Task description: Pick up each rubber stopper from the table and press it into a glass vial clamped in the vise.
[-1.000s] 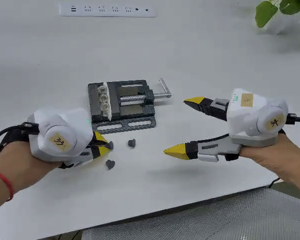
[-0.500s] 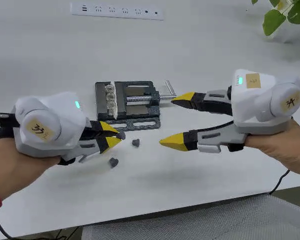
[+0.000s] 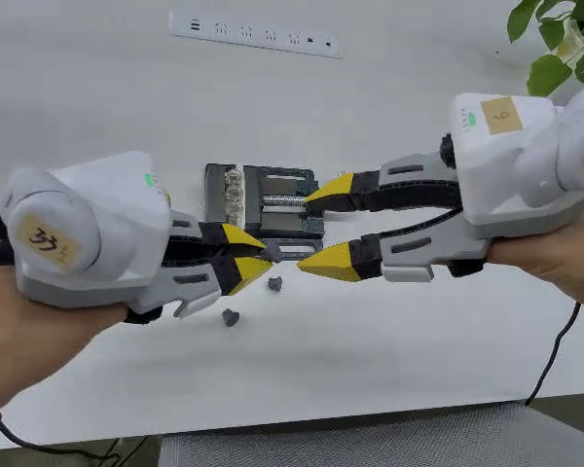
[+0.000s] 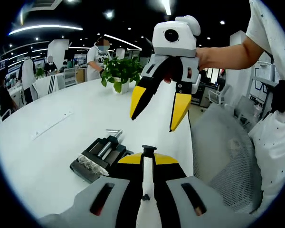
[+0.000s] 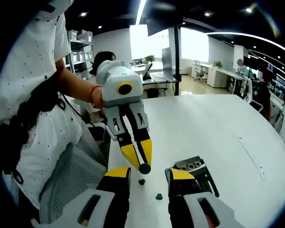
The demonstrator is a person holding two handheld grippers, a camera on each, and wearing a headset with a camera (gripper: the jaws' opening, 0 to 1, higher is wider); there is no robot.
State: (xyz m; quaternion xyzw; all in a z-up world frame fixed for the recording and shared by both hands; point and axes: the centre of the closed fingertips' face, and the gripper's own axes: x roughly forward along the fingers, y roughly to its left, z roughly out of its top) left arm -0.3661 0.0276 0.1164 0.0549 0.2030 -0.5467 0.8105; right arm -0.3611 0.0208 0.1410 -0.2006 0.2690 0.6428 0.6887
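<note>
The left gripper (image 3: 266, 255) has its jaws pinched almost together on a dark rubber stopper (image 5: 145, 168), which sits right at the yellow tips and sticks out a little past them. It is held in the air above the desk (image 3: 389, 331), over the near side of the vise (image 3: 273, 209).

The right gripper (image 3: 303, 236) faces it from the other side with its jaws spread wide and nothing between them. In the head view its lower tip comes very near the left gripper's tips and the gripped stopper, while its upper tip lies over the vise screw. Whether the tips touch cannot be told.

The vise stands around the middle of the desk, with a row of glass vials (image 3: 236, 193) upright between its clamping faces, on the side toward the left gripper.

Two loose stoppers (image 3: 273, 283) lie on the desk between the vise and the near edge, apart from each other and below both sets of jaws.

A white power strip (image 3: 253, 33) lies along the far edge, and a green plant (image 3: 563, 44) stands at the far right corner.
</note>
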